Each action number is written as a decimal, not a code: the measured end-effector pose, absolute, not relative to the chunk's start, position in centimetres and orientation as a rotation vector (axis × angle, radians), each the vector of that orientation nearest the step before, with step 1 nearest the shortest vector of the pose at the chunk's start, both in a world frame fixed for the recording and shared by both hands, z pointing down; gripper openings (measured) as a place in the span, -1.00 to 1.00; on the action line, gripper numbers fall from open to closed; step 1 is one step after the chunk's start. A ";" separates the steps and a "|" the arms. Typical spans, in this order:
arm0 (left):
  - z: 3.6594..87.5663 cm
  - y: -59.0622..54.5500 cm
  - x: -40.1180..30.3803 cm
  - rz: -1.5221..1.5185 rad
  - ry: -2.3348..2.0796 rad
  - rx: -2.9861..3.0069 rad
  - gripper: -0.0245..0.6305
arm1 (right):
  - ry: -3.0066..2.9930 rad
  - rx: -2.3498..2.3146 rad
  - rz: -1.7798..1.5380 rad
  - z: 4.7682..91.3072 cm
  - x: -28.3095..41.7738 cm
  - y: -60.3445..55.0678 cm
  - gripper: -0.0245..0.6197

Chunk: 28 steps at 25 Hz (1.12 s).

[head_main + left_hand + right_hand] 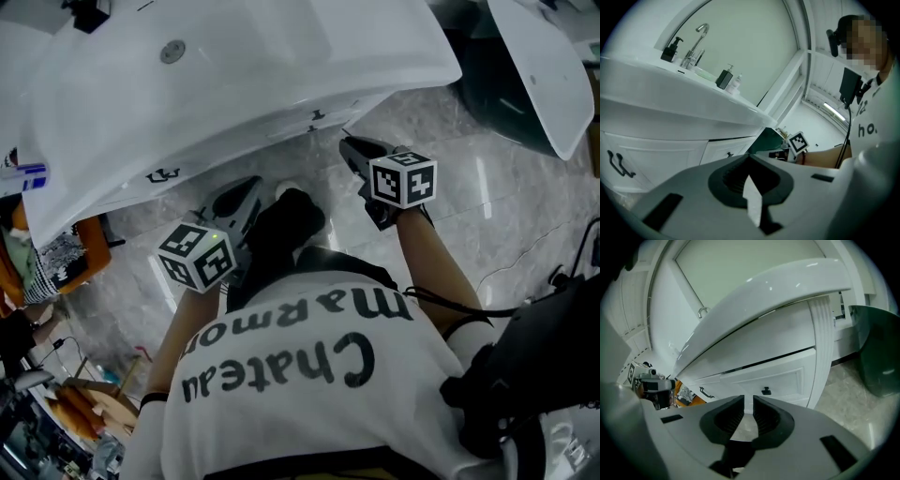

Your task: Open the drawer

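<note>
**Both grippers low in front of the vanity, drawer not touched**

The right gripper (749, 405) has its dark ribbed pads a narrow slit apart. Nothing sits between them, and only the pale stone floor (843, 385) shows through the gap. It touches nothing. The white panelled drawer front (783, 376), with its small dark knob (766, 390), lies straight ahead of the jaw tips and just above them in the right gripper view, apart from them. The drawer is closed, flush in the white vanity cabinet (822, 352).

The left gripper (749, 161) has its pads pressed together at the tips, holding nothing and touching nothing. From it the same drawer lies ahead and slightly left, under the glossy white basin counter (670, 93). A dark curved handle (618, 165) on the cabinet door sits further left.

In the head view both grippers hang side by side just beyond the counter's front edge, and each tip points towards the cabinet.
</note>
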<state>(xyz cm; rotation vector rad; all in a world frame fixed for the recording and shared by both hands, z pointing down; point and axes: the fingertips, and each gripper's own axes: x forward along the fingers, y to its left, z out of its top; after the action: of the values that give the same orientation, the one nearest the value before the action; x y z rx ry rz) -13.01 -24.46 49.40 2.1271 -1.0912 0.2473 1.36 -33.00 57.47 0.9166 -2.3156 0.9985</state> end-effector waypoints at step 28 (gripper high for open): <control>54.2 -24.0 -15.7 0.243 -1.223 2.088 -0.92 | -2.074 0.947 0.896 71.9 -3.2 -40.5 -0.32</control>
<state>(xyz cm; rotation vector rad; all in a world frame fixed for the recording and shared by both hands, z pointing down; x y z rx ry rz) -15.69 -23.98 54.15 2.0880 -1.2234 0.2433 -3.22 -40.46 71.92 0.9470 -2.0743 0.8964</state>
